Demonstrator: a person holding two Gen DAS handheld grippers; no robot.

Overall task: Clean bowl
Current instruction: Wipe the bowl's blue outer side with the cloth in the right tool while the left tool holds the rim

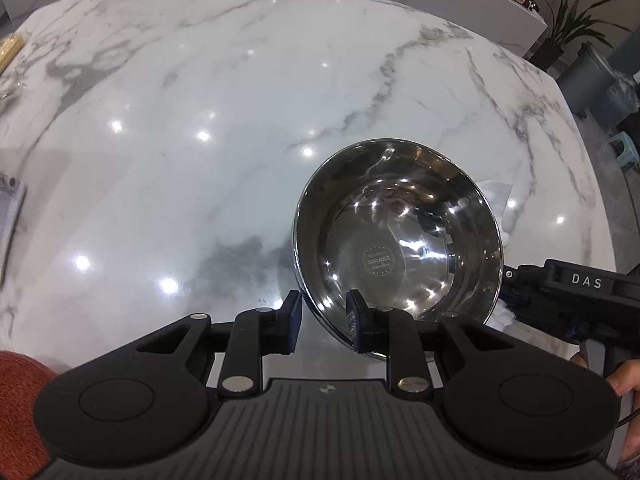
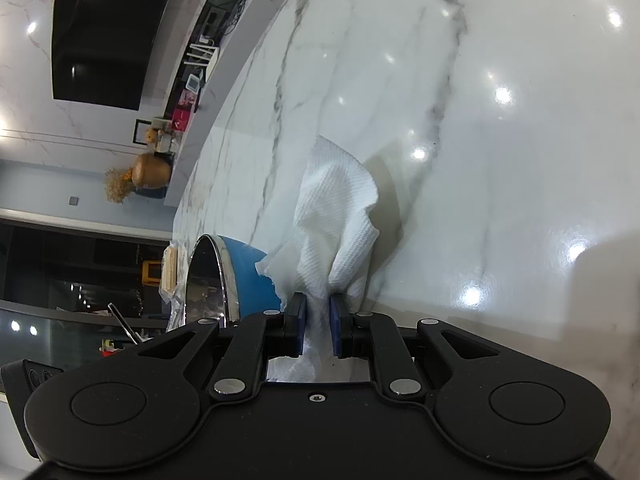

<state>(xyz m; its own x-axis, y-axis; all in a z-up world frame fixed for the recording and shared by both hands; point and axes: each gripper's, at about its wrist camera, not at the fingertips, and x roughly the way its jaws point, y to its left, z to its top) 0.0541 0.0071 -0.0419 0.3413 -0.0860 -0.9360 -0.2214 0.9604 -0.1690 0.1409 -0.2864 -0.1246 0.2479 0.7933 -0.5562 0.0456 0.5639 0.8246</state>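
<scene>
A steel bowl (image 1: pixel 396 240) with a blue outside (image 2: pixel 244 272) sits tilted on the white marble table (image 1: pixel 200 120). My left gripper (image 1: pixel 324 316) is open; its two fingers straddle the bowl's near rim, one inside and one outside, with a gap to the rim. My right gripper (image 2: pixel 318 320) is shut on a white paper towel (image 2: pixel 336 220) that hangs over the table just right of the bowl. The right gripper's body (image 1: pixel 568 292) shows beside the bowl in the left wrist view.
A packet of wooden sticks (image 2: pixel 170 268) lies past the bowl. A flat pale object (image 1: pixel 10 216) lies at the table's left edge. Shelves, a plant (image 1: pixel 576 20) and a bin (image 1: pixel 592 80) stand beyond the table.
</scene>
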